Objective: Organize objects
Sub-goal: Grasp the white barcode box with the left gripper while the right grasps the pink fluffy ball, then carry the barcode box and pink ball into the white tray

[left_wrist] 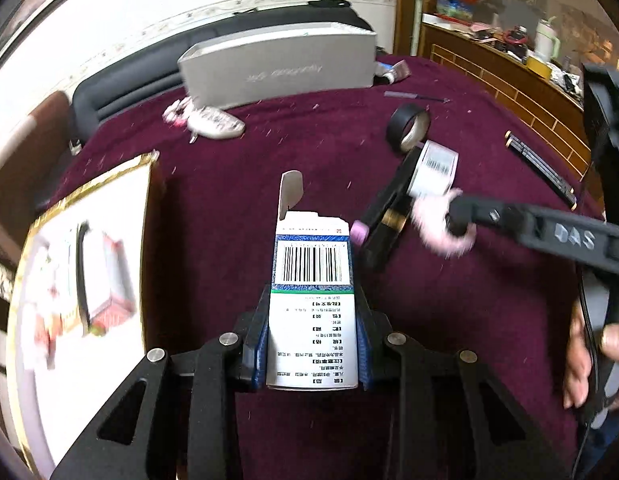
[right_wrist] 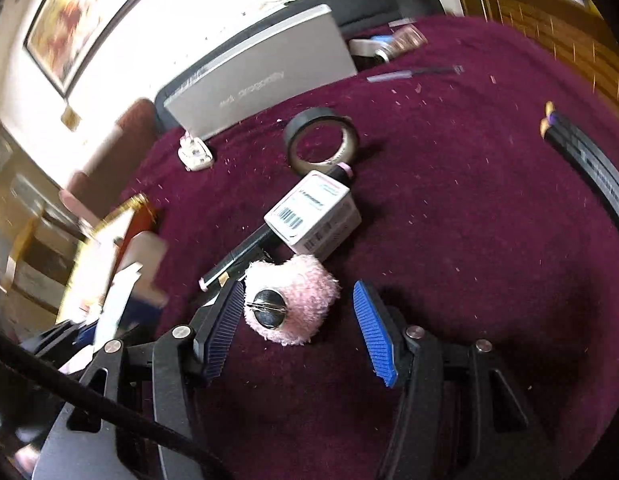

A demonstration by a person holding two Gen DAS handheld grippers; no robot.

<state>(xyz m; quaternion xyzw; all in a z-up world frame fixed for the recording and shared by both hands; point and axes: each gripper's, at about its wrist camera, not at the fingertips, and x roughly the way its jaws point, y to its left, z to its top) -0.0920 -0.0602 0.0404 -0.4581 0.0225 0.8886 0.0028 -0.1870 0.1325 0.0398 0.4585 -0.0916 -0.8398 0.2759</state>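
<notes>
While open, right tongs [right_wrist: 299, 322] straddle pink puff [right_wrist: 293, 300].

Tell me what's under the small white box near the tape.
A black pen-like stick runs under the small white box, its pink-tipped ends poking out both sides. Its middle is covered. The tape sits just behind.

We see a white-and-blue barcoded carton [left_wrist: 313, 300] with its end flap open, lifted lengthwise between blue pads — and a fluffy pink puff [right_wrist: 291, 300] with a metal disc at its centre lying on the maroon worktop [right_wrist: 489, 208].
</notes>
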